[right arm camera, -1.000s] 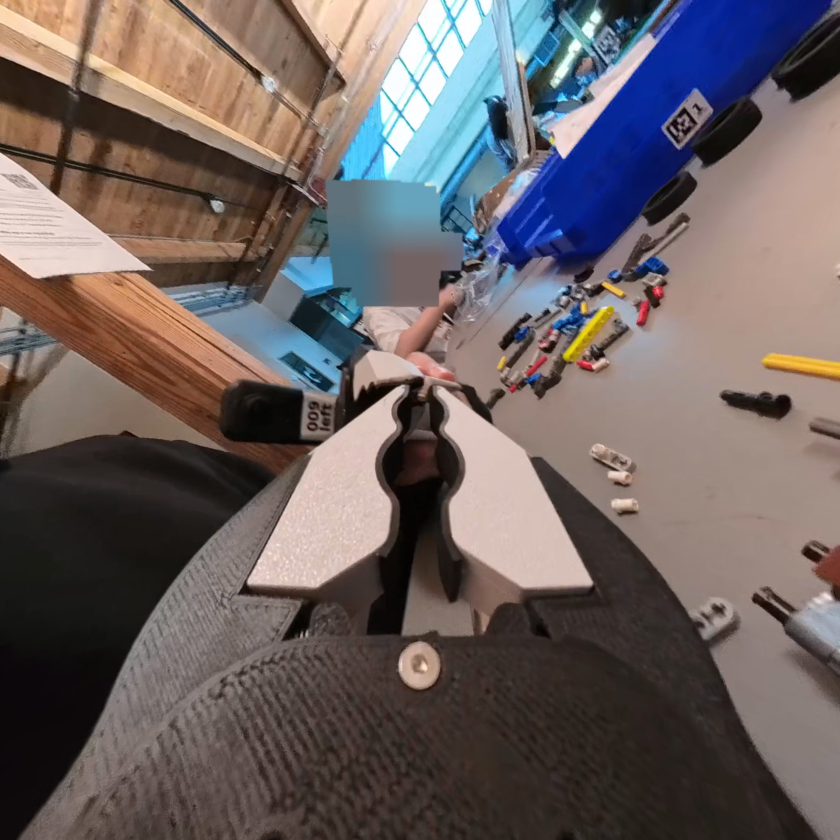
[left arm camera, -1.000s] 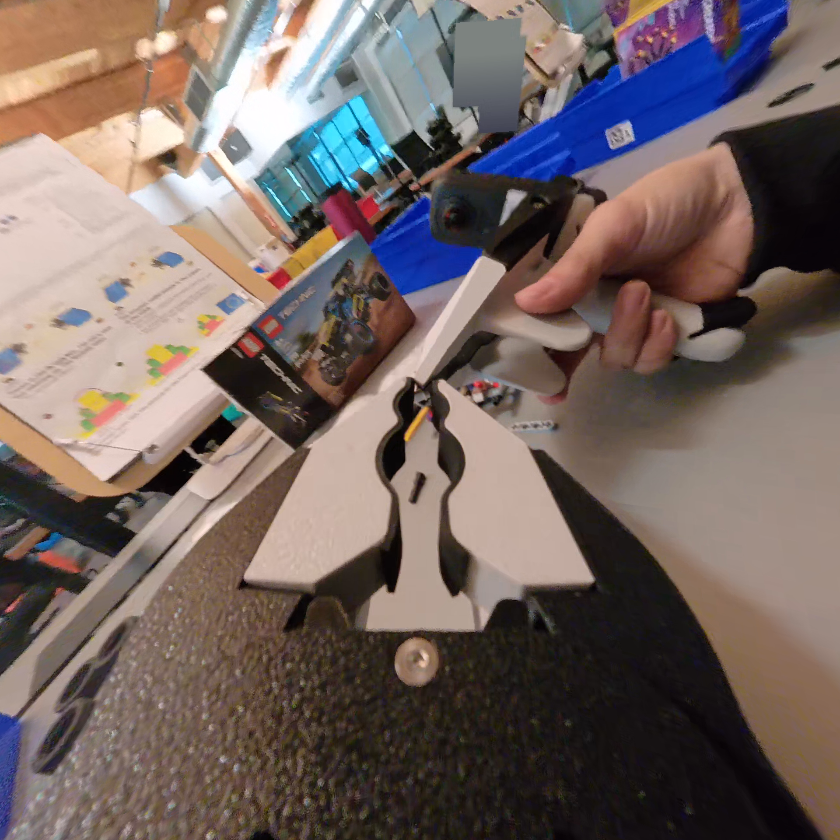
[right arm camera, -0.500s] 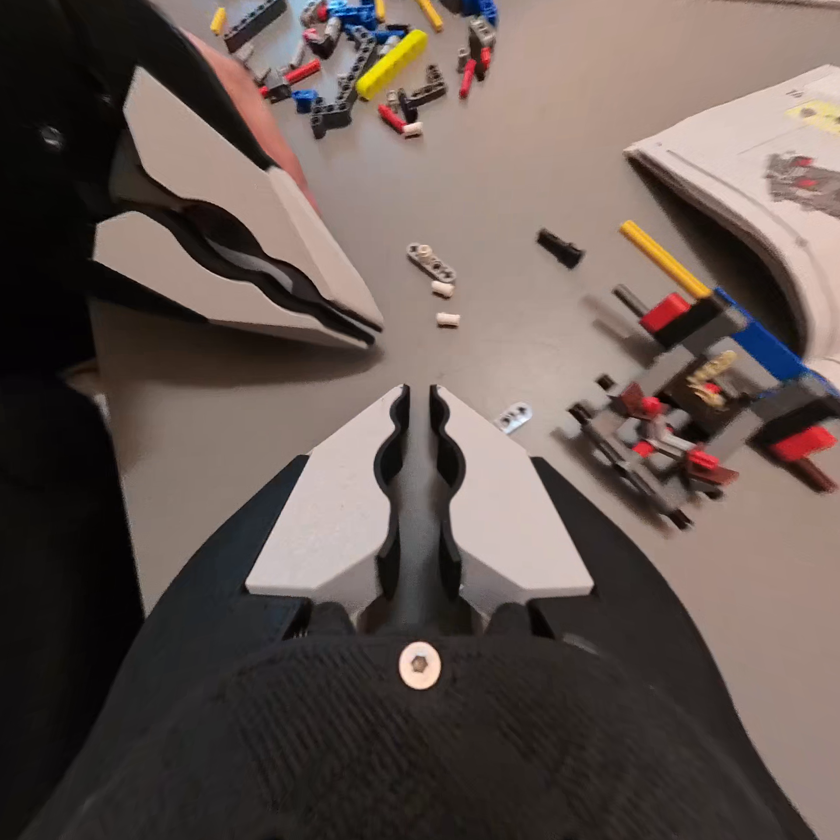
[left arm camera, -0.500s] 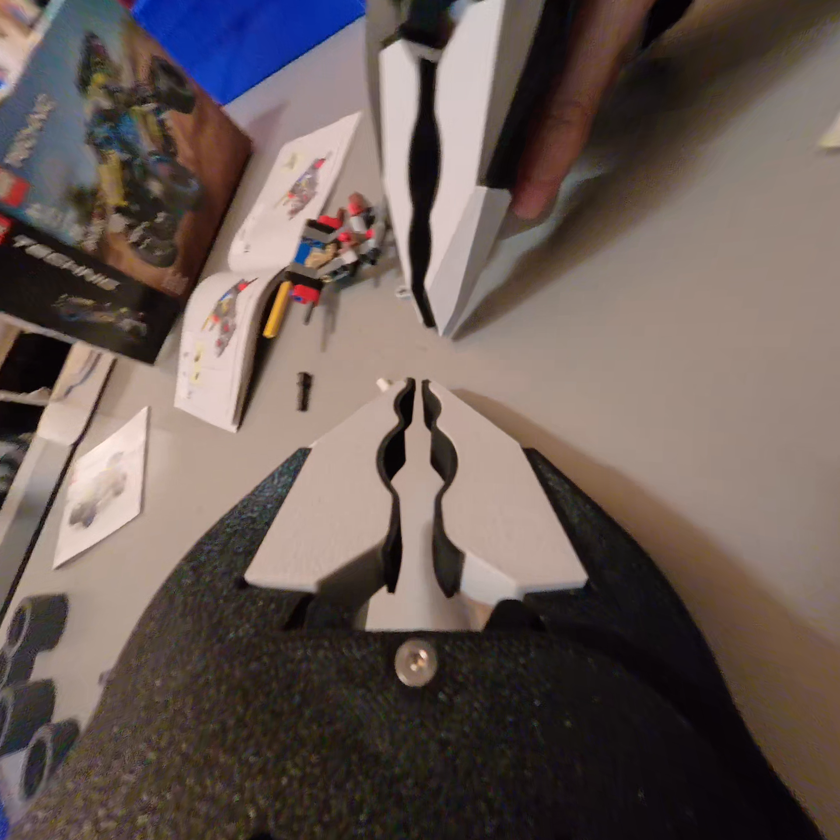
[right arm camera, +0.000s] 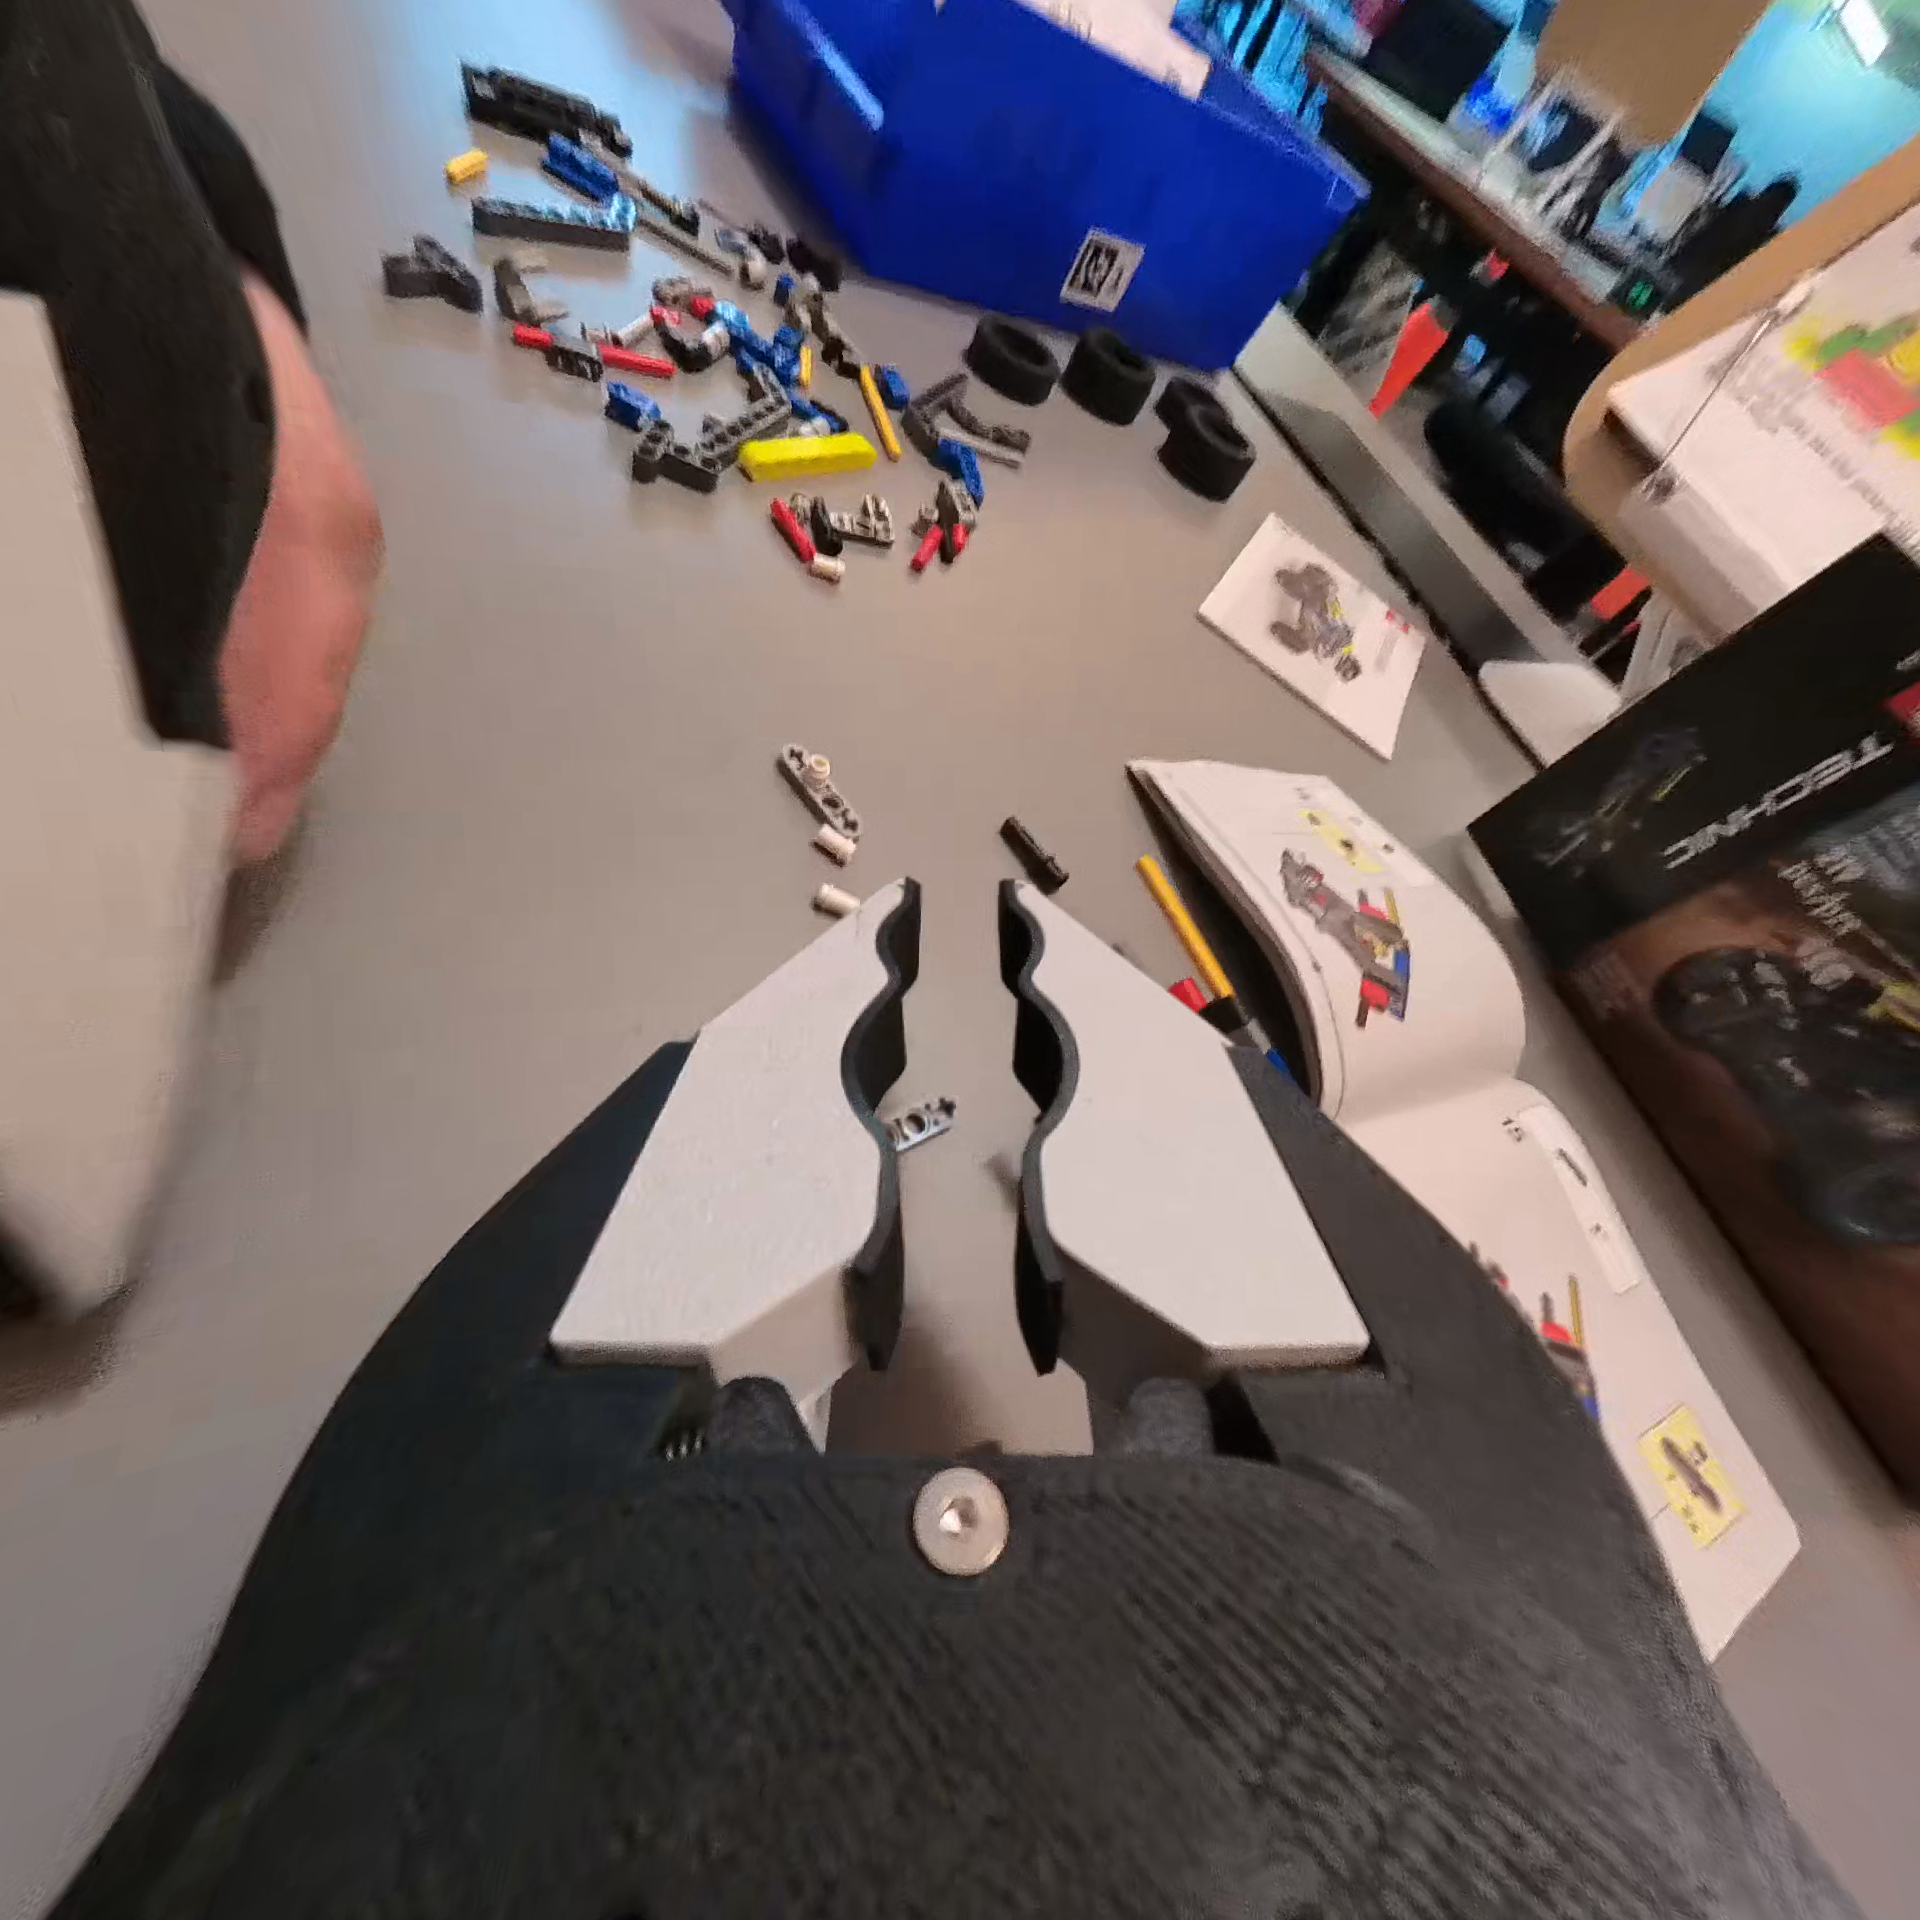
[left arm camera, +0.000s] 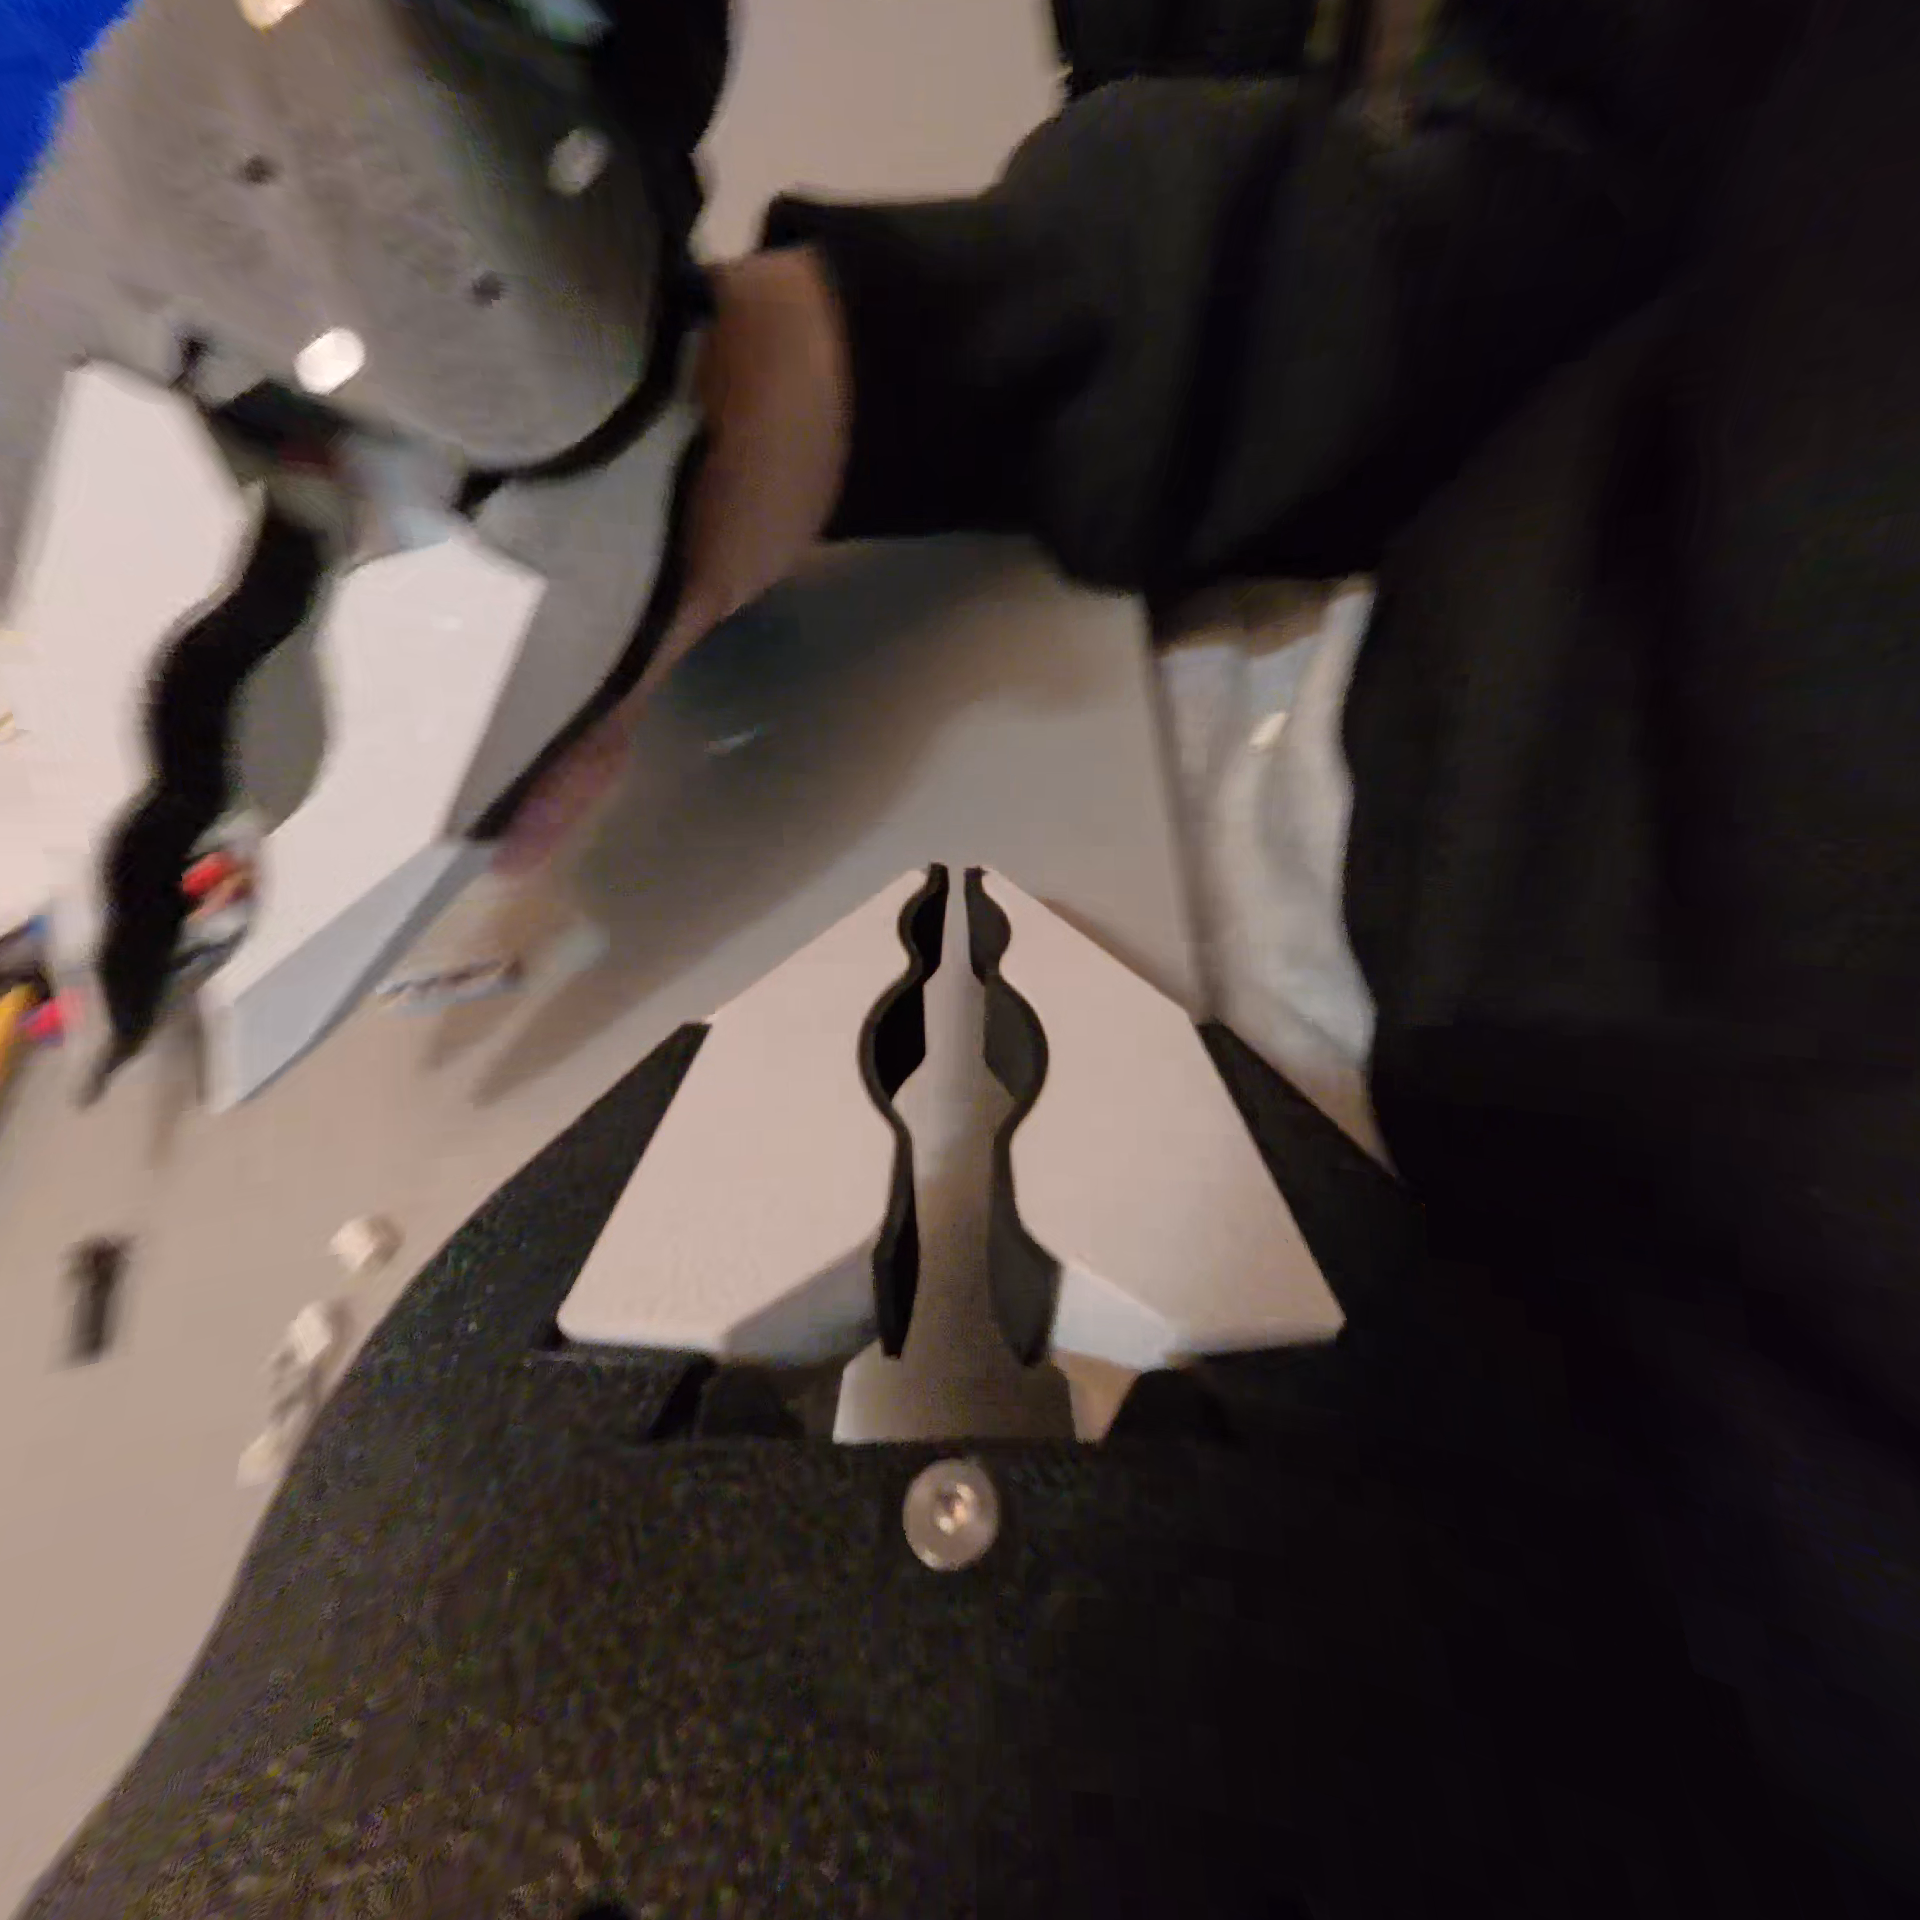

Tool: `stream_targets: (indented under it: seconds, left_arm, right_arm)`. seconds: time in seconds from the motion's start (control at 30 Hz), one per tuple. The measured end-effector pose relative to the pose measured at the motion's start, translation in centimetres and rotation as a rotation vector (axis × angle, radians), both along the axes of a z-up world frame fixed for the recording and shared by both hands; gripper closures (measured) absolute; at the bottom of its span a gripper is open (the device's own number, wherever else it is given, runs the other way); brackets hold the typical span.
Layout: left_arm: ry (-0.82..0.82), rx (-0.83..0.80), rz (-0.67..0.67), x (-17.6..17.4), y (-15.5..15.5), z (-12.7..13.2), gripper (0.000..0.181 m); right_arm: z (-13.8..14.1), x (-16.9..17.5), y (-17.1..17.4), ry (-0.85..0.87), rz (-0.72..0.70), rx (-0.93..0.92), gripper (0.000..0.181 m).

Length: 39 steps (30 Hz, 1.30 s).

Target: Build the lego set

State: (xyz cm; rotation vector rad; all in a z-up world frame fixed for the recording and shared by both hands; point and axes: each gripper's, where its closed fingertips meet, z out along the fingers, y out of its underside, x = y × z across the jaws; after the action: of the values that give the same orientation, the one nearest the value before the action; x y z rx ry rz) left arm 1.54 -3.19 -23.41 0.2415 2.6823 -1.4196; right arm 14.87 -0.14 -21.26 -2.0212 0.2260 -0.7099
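Right gripper (right arm camera: 958,902) jaws parted, empty, over the grey table (right arm camera: 540,727); left gripper (left arm camera: 956,875) nearly closed, empty too. Loose lego pieces (right arm camera: 727,353) sit at eleven o'clock, black pin (right arm camera: 1034,840) at one. I'd risk knocking small pins (right arm camera: 834,899) away.

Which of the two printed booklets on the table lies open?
The booklet right beside the right gripper, next to the box, lies open with pages arched. The smaller leaflet farther off, toward the tyres, lies flat and closed.
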Motion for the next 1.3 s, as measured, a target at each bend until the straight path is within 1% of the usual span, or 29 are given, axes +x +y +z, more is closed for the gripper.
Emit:
stream_targets:
  seconds: [0.1,0.13,0.2,0.27,0.33,0.47,0.6,0.7,0.8,0.9,0.97,1.13,1.3]
  left_arm:
    - [0.099,-0.025,-0.209,-5.3,-1.7,0.9,0.178]
    - [0.106,-0.02,-0.244,-6.5,-2.5,0.9,0.179]
    - [0.071,0.005,-0.26,-7.9,-4.2,0.5,0.181]
    - [0.048,0.106,-0.281,-9.1,-5.1,-1.0,0.181]
    - [0.021,0.226,-0.263,-9.2,-5.7,-2.8,0.181]
    - [0.112,0.393,-0.274,-11.1,-6.7,-5.5,0.172]
    - [0.109,0.431,-0.284,-12.0,-7.3,-6.2,0.172]
    - [0.136,0.433,-0.3,-12.6,-7.4,-6.2,0.178]
    - [0.118,0.437,-0.307,-12.7,-7.8,-6.6,0.178]
    - [0.131,0.445,-0.304,-12.7,-8.0,-7.2,0.178]
    - [0.154,0.434,-0.303,-12.7,-8.0,-7.2,0.178]
    - [0.099,0.411,-0.312,-12.6,-8.0,-7.2,0.179]
    - [0.111,0.369,-0.245,-11.8,-7.7,-6.3,0.179]
  right_arm:
    - [0.9,-0.4,0.0,-0.063,0.031,0.035,0.167]
    - [1.3,-0.1,-0.4,-0.092,0.01,0.046,0.168]
    - [2.6,0.1,-1.4,-0.137,-0.03,0.098,0.168]
    - [4.0,-0.1,-2.5,-0.16,-0.051,0.183,0.169]
    - [5.0,-0.7,-3.6,-0.165,-0.067,0.265,0.17]
    - [6.1,-2.4,-5.0,-0.195,-0.054,0.368,0.172]
    - [7.0,-3.8,-5.9,-0.291,-0.059,0.386,0.175]
    - [7.2,-4.0,-6.7,-0.317,-0.073,0.411,0.176]
    - [7.8,-4.0,-7.4,-0.327,-0.089,0.459,0.177]
    - [7.9,-4.0,-7.5,-0.331,-0.089,0.462,0.177]
    - [7.7,-4.0,-7.3,-0.335,-0.084,0.448,0.177]
    - [7.4,-3.8,-7.1,-0.344,-0.087,0.412,0.177]
    - [7.4,-3.7,-7.2,-0.359,-0.095,0.4,0.177]
